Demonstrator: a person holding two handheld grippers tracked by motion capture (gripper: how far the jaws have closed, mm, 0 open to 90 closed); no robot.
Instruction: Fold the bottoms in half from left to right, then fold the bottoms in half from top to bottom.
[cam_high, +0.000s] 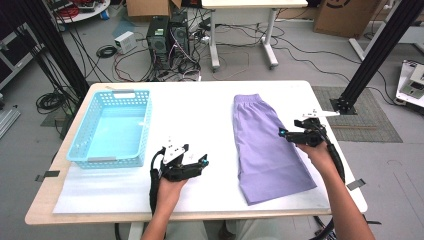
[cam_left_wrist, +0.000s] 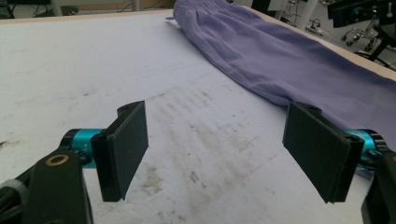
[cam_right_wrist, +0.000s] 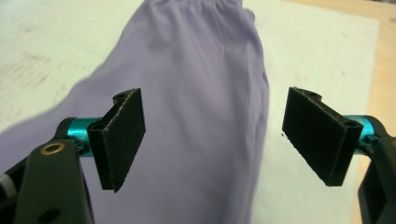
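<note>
1. Lilac, thin knit cloth: the folded shorts (cam_high: 267, 147) lie flat on the white table (cam_high: 210, 107), right of centre, waistband at the far end, hems toward the person; the blue basket (cam_high: 112, 127) stands well apart at 9 o'clock from them.
2. Handling, as I judge it: light, limp, prone to sag and unfold when lifted; nothing fragile; a pinch at an edge or corner through all layers should hold best.
3. Right gripper (cam_high: 300, 134) hovers over the shorts' right edge; jaws wide apart, pressing nothing; cloth (cam_right_wrist: 201, 116) lies below and between them.
4. Left gripper (cam_high: 192, 162) rests near the shorts' left side; jaws open, empty; fabric (cam_left_wrist: 280, 60) at 1 o'clock.
</note>
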